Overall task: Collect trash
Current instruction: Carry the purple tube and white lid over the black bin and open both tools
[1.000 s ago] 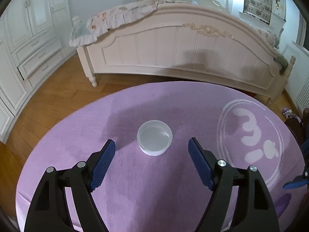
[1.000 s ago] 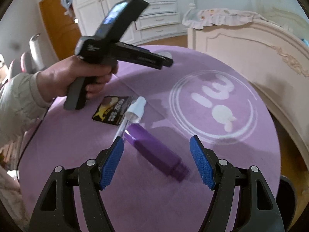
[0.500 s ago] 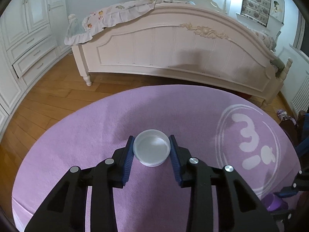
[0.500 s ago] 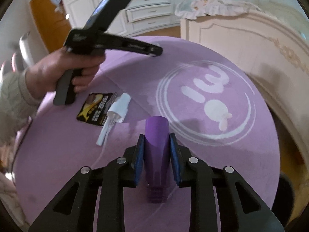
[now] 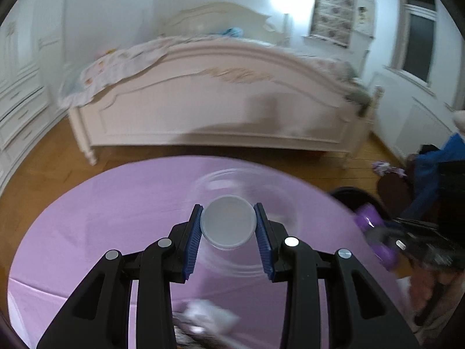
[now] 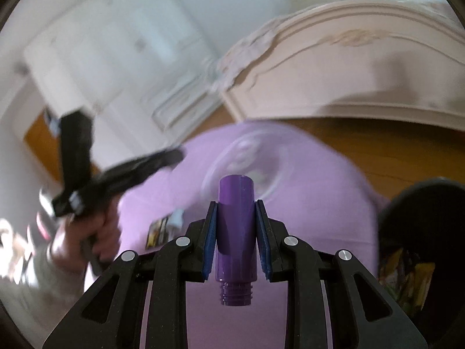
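We clamp our left hand-held gripper (image 5: 228, 226) on a round translucent white plastic lid (image 5: 228, 221), and our right hand-held gripper (image 6: 236, 232) on a purple plastic bottle (image 6: 235, 232) (threaded neck toward us), both above the round purple-clothed desk (image 5: 116, 203); the black bin (image 6: 421, 232) stands just beside its edge.

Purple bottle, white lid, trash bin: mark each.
purple bottle (image 6: 235, 232), right wrist view, mid-body between the gripper fingers
white lid (image 5: 228, 221), left wrist view, centre of its face
trash bin (image 6: 421, 218), right wrist view, dark near rim
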### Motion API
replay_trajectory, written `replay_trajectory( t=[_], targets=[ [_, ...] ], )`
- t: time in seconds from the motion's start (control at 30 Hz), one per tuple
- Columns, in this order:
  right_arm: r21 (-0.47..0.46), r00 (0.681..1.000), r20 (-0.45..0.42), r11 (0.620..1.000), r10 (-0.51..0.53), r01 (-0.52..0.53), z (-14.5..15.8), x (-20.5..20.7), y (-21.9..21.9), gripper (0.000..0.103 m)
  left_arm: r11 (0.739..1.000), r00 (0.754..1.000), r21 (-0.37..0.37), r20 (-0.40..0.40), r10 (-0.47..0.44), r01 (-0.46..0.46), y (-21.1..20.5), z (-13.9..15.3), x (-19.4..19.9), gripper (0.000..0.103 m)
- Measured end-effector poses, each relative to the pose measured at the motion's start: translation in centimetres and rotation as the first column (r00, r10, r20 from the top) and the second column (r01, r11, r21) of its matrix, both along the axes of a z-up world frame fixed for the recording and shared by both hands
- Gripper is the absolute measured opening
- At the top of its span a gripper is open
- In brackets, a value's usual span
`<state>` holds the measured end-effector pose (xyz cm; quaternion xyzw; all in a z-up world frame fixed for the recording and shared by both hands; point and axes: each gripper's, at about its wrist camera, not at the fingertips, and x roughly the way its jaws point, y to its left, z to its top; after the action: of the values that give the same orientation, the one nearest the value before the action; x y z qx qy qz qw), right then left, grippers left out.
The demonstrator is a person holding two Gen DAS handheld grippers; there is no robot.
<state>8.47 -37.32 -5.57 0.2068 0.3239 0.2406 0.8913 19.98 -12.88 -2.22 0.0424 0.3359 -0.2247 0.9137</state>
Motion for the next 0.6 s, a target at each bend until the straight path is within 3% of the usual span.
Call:
replay_trajectory(
  t=[0.17,0.37,0.6],
  targets=[
    [0.079,0.984,0.007,0.981,-0.180,0.179,-0.2,-2.2,-6.0,0.026,0.992,0.992,-0.013,0.011,-0.124,0.124,-5.9,0.7,-2.8,0.035],
    [0.118,0.916,-0.049,0.909,-0.397,0.400,-1.4,-3.8,-12.2,0.026,0.973,0.973,-0.021,-0.006,-0.232,0.232,-13.1,-0.3,-4.5,0.035],
    [0.145,0.861,-0.109,0.849,-0.497,0.508,-3.4,-4.4,-15.6,0.026,0.948,0.948,0.005,-0.025,-0.319,0.319,-19.3,-1.8,-6.0,0.035]
  ],
)
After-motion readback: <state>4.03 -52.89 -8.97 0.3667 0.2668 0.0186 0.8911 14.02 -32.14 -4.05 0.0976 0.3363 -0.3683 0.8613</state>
